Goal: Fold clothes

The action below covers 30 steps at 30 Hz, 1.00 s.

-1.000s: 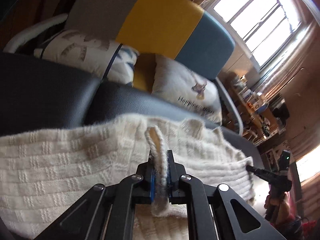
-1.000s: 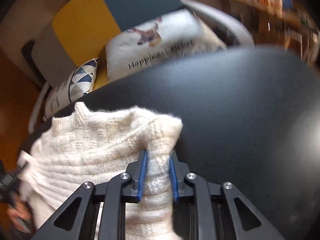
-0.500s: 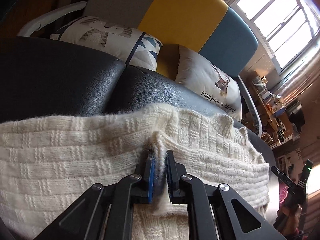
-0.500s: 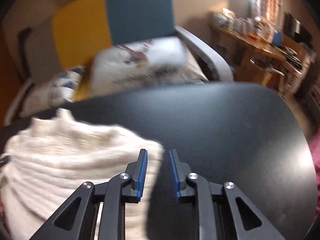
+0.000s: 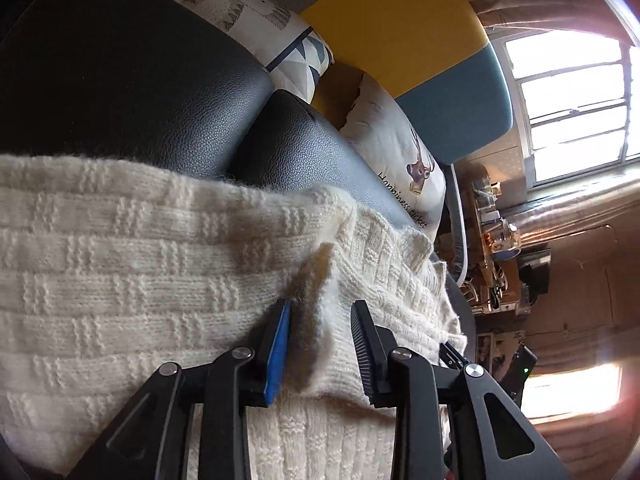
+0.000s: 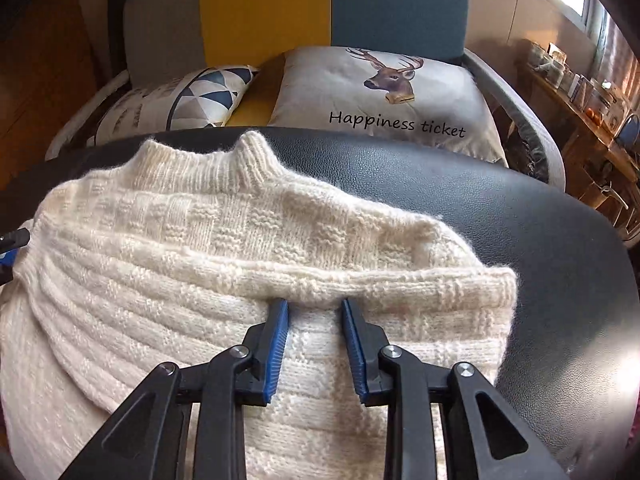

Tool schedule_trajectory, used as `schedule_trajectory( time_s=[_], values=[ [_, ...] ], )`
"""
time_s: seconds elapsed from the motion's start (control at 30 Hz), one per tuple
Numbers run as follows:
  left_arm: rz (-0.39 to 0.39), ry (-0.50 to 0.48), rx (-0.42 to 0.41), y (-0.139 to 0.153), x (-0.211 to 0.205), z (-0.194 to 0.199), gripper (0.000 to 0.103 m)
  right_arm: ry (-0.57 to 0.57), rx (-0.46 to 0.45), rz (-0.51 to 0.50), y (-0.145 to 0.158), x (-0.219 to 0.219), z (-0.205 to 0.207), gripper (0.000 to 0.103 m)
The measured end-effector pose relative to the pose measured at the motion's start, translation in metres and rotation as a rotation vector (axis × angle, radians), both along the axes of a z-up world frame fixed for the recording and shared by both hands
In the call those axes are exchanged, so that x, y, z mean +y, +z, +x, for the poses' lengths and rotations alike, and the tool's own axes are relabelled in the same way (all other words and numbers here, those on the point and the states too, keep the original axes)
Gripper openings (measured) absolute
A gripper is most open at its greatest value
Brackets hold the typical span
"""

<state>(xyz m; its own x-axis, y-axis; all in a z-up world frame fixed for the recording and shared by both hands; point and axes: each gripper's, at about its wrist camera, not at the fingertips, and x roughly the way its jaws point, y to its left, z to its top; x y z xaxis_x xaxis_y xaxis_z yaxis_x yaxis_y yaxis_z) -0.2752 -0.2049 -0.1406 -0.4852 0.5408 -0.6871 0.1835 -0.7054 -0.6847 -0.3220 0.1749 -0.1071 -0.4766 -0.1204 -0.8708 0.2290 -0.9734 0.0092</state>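
1. Your cream knitted sweater [image 6: 208,256] lies folded on a black leather surface [image 6: 520,240]; whether that is a seat or a low tabletop you cannot tell from these views.
2. In the right wrist view, the ribbed collar [image 6: 224,160] points away from you, toward the far edge of the black surface.
3. A folded layer of the sweater crosses the garment from side to side, and its thick edge runs just ahead of your right tongs [image 6: 314,310].
4. Your right tongs are released: the two blue-padded fingers [image 6: 276,344] stand apart with knit showing in the gap, their tips right at the folded edge, pinching nothing.
5. In the left wrist view, your left tongs [image 5: 320,316] are also spread apart. A raised ridge of knit [image 5: 320,280] sits between the fingers, but neither pad presses it.
6. The tip of the left tongs shows at the left edge of the right wrist view, beside the sweater's shoulder.
7. Beyond the black surface stands a sofa with grey, yellow and teal panels [image 6: 264,4].
8. Two cushions rest on it: one with blue triangles [image 6: 188,100], one with a deer head and the words "Happiness ticket" [image 6: 384,96].
9. A bright window [image 5: 568,108] and a cluttered wooden shelf [image 6: 580,92] lie to the right.
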Motion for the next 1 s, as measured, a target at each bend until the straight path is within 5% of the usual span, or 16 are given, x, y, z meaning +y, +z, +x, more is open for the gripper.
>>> schedule_trajectory(
  time_s=[0.07, 0.1, 0.2, 0.37, 0.43, 0.47, 0.57, 0.7, 0.87, 1.0],
  values=[
    [-0.136, -0.033, 0.018, 0.006, 0.013, 0.003, 0.022, 0.005, 0.002, 0.02, 0.0, -0.003, 0.0, 0.028],
    [-0.251, -0.046, 0.023, 0.01, 0.022, 0.005, 0.008, 0.001, 0.008, 0.028, -0.001, -0.003, -0.001, 0.028],
    [-0.282, -0.026, -0.001, 0.009, 0.026, 0.007, 0.01, -0.022, 0.037, 0.036, -0.004, -0.004, -0.003, 0.028],
    [-0.13, 0.032, -0.032, 0.01, 0.004, 0.032, 0.021, -0.062, 0.02, 0.046, 0.006, -0.007, 0.002, 0.029],
    [-0.031, 0.108, -0.028, 0.012, -0.021, 0.056, 0.047, -0.044, 0.059, -0.001, 0.022, -0.01, 0.02, 0.03],
    [0.021, 0.151, -0.015, 0.013, -0.036, 0.072, 0.051, -0.031, 0.081, -0.027, 0.031, -0.012, 0.029, 0.03],
    [0.121, 0.304, -0.011, 0.007, -0.092, 0.131, 0.052, 0.018, 0.077, -0.159, 0.043, -0.021, 0.066, 0.03],
    [0.161, 0.561, -0.037, -0.006, -0.185, 0.216, 0.05, 0.051, 0.024, -0.346, 0.038, -0.036, 0.115, 0.031],
    [0.196, 0.846, -0.047, -0.012, -0.287, 0.298, 0.05, 0.047, -0.036, -0.418, 0.019, -0.057, 0.155, 0.031],
    [0.229, 0.94, -0.056, -0.016, -0.331, 0.316, 0.05, 0.02, -0.073, -0.398, 0.008, -0.067, 0.161, 0.031]
  ],
)
